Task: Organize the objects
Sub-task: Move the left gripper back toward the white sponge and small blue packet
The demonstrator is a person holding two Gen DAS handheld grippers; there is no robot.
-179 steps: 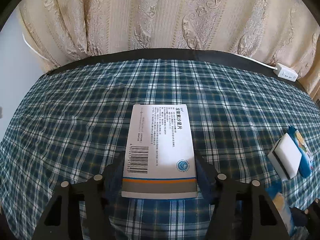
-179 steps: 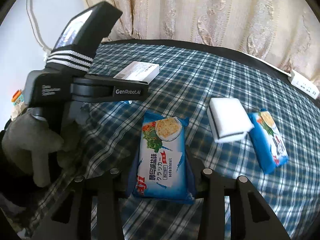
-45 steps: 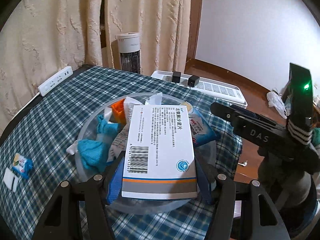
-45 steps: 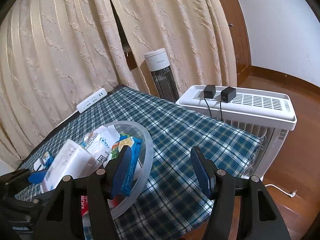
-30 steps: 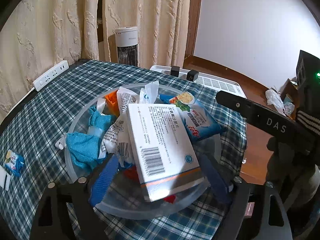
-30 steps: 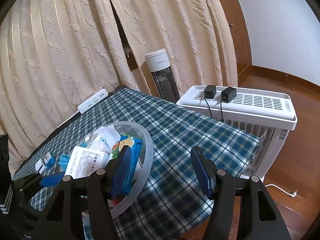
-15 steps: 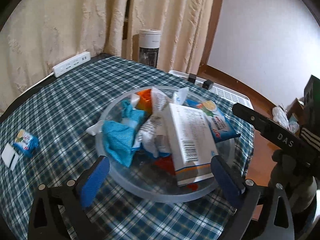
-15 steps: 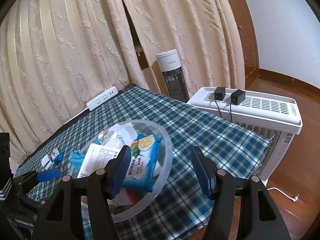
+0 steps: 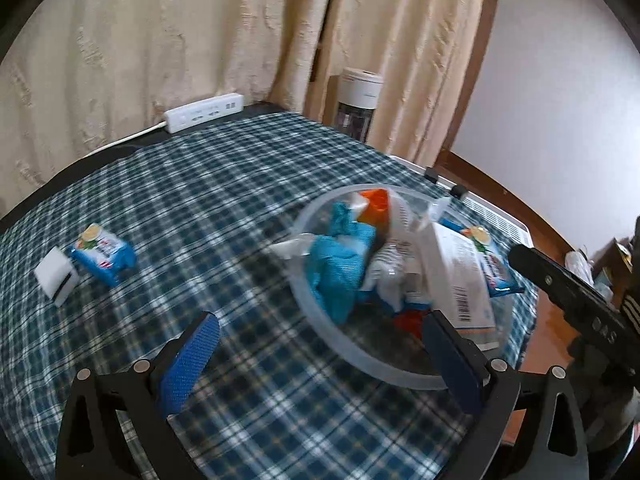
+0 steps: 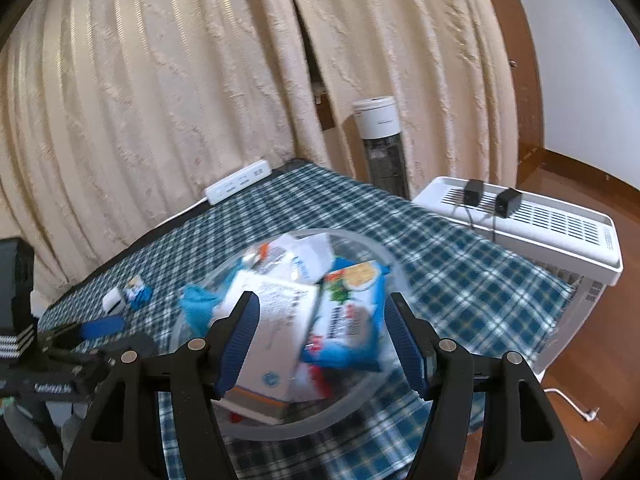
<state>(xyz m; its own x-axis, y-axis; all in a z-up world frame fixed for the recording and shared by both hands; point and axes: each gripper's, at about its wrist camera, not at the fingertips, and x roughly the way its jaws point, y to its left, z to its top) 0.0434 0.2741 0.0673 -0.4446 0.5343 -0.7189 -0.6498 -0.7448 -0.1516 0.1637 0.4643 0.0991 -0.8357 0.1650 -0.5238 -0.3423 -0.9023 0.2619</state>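
Left gripper (image 9: 316, 354): fingers (image 9: 192, 354) spreading wide, empty.
Clear round plastic bowl (image 9: 340, 344): sitting ahead, collecting the white medicine box (image 9: 460, 284).
Right gripper (image 10: 322, 340): fingers gaping, holding nothing.

The white letters "DAS" stand on the black body of the right gripper (image 9: 576, 292), while print on the white cardboard medicine box (image 9: 460, 280) blurs beyond reading.

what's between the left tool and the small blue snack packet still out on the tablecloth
Nothing visible. The left tool, open and empty, has only bare blue plaid tablecloth between it and the small blue snack packet, which lies beside the white sponge block. The clear plastic bowl sits off to the right of that path.
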